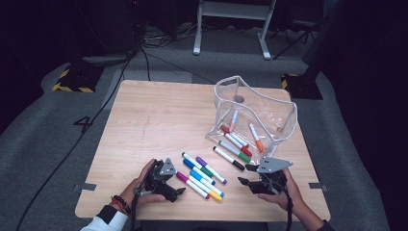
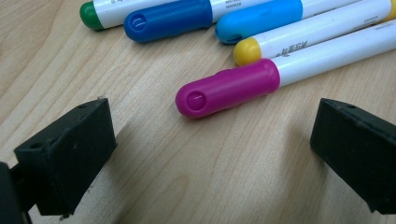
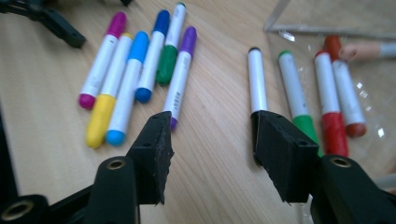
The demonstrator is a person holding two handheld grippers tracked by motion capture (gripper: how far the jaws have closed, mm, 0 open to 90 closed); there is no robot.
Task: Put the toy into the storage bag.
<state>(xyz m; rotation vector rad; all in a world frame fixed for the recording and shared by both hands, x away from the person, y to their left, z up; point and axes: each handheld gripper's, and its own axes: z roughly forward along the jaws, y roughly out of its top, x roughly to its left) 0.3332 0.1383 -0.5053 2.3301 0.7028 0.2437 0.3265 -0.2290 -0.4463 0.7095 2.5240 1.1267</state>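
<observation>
Several loose markers (image 1: 202, 174) lie side by side at the table's middle front. My left gripper (image 1: 174, 183) rests low just left of them, open; the magenta marker's cap (image 2: 224, 91) lies just ahead of its wide gap (image 2: 215, 140). My right gripper (image 1: 246, 174) is open with nothing between its jaws (image 3: 212, 135), hovering over bare wood. A black-capped marker (image 3: 257, 77) runs behind its right-hand jaw, and a purple marker (image 3: 182, 70) ends by the other jaw. A clear plastic pouch (image 1: 284, 113) at the right holds more markers, among them green (image 3: 292, 84) and red (image 3: 327, 93).
The wooden table (image 1: 154, 115) has bare room across its back and left. A cable (image 1: 96, 120) trails off the left edge over grey carpet. A white stand (image 1: 231, 9) is on the floor beyond the far edge. Strips of tape (image 1: 87, 186) mark both side edges.
</observation>
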